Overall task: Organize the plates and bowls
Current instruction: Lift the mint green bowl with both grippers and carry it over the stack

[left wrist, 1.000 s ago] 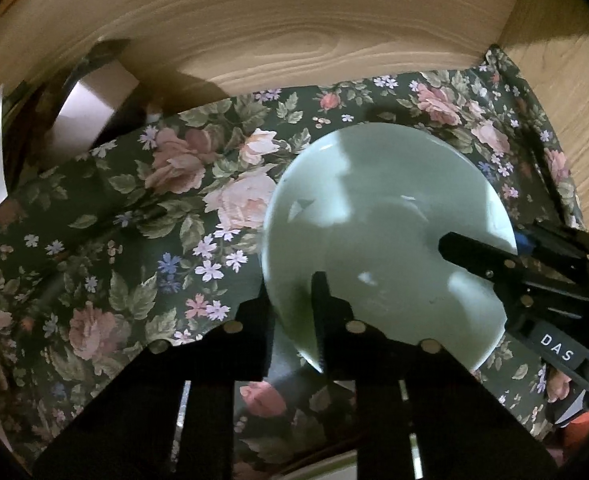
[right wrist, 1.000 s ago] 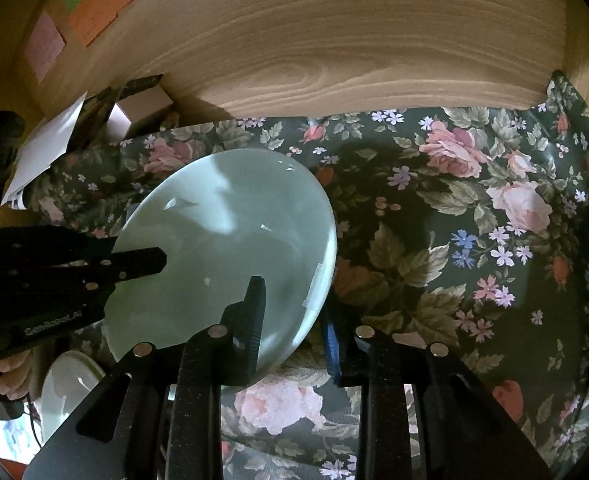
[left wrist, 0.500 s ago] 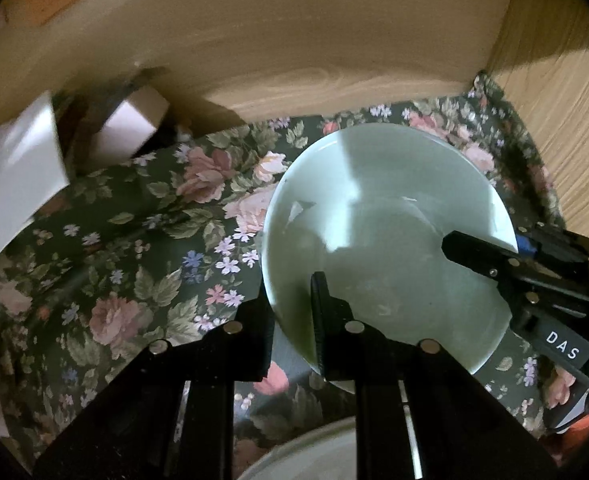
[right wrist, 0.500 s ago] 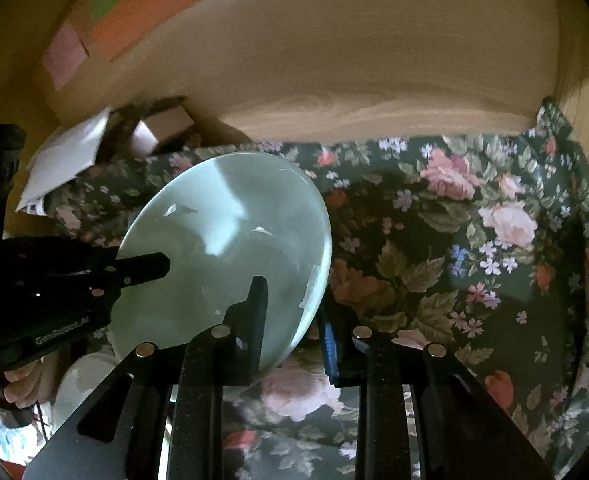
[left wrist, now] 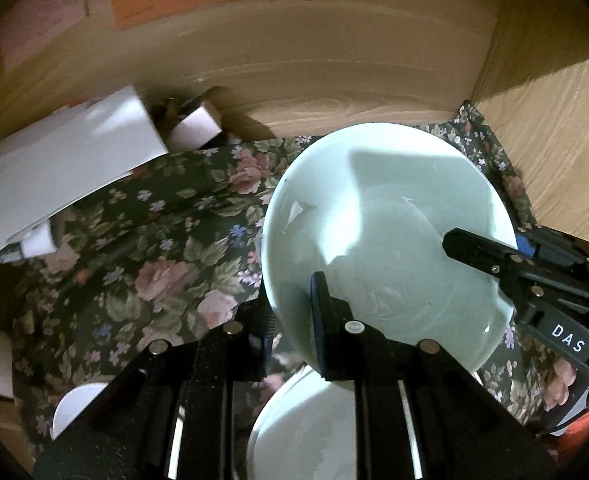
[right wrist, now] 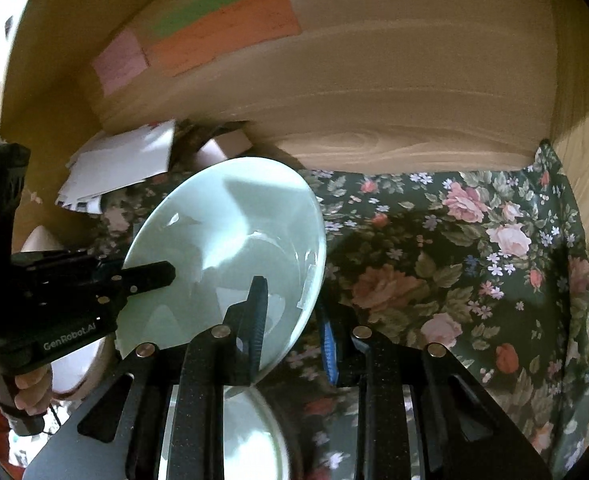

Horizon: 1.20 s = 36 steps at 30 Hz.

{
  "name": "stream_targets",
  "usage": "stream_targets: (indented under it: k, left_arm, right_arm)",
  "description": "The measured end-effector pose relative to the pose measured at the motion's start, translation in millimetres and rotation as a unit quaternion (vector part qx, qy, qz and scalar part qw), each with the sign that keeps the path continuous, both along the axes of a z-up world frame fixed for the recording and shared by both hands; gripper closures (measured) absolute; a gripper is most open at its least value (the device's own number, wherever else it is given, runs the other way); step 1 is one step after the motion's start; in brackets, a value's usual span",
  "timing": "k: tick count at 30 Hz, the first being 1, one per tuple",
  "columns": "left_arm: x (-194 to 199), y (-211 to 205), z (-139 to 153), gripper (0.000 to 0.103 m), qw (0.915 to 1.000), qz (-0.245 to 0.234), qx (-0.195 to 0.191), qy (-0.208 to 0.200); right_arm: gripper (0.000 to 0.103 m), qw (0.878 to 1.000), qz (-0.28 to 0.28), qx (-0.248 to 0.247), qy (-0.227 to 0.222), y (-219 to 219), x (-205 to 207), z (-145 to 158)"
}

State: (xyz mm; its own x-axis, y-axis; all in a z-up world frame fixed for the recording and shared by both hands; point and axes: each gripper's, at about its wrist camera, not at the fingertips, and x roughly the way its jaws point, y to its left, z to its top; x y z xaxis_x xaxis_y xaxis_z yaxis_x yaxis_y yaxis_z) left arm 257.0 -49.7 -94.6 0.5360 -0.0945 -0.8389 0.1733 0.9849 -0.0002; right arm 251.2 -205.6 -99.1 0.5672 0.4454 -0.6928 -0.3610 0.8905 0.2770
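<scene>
Grippers pinch opposite rims of the pale green plate: left gripper on its near edge, right gripper on the other, above the floral cloth. Glazed ceramic looks stiff, slippery and breakable, so rim holds seem right.

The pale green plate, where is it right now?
The pale green plate is held off the floral cloth, its rim pinched by the left gripper and right gripper, with a white dish below.
</scene>
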Motion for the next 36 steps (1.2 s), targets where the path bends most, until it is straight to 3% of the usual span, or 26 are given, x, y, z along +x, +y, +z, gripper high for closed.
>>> stream_targets:
  k: [18,36]
  left_arm:
    - [-70.8,69.3,29.7,0.087,0.9981,0.039,-0.019,-0.044]
    - [-129.9,134.7,14.8,0.087,0.9922,0.111,-0.043,-0.038]
  right_arm:
    - [0.081,0.998,0.044,-0.005,-0.035,59.7,-52.2,22.8]
    - [0.081,0.993,0.112,0.000,-0.031,122.5,-85.6,11.4]
